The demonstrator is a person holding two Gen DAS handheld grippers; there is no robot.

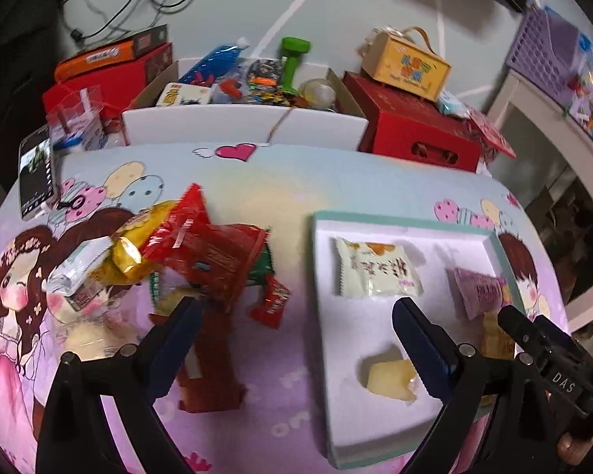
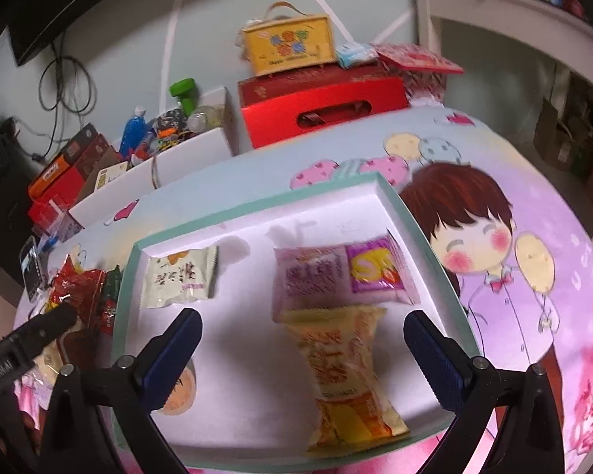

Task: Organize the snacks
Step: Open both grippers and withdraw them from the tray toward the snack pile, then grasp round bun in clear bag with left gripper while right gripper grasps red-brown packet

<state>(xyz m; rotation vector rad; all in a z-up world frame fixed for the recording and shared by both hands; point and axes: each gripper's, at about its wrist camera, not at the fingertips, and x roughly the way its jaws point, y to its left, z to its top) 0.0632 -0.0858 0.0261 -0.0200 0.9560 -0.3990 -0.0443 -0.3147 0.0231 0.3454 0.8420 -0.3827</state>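
Note:
A white tray with a teal rim (image 1: 319, 276) (image 2: 126, 276) lies on the cartoon tablecloth. It holds a pale packet (image 1: 375, 270) (image 2: 182, 276), a pink packet (image 1: 479, 290) (image 2: 310, 276), a purple-and-yellow packet (image 2: 375, 272) and a long yellow packet (image 2: 344, 375). My right gripper (image 2: 304, 341) hovers open over the yellow packet, with nothing held. My left gripper (image 1: 296, 316) stands open between the tray's left edge and a loose pile of snacks: red packets (image 1: 205, 252), a yellow packet (image 1: 136, 247) and a silver-white one (image 1: 79, 266). A yellowish piece (image 1: 391, 381) sits in a tray hollow.
Along the table's far side stand a white box of toys (image 1: 241, 124), red boxes (image 1: 419, 134) (image 1: 99, 79) and a small yellow case (image 1: 409, 65). A phone (image 1: 37, 173) leans at the far left. A white shelf with a purple basket (image 1: 545, 51) stands to the right.

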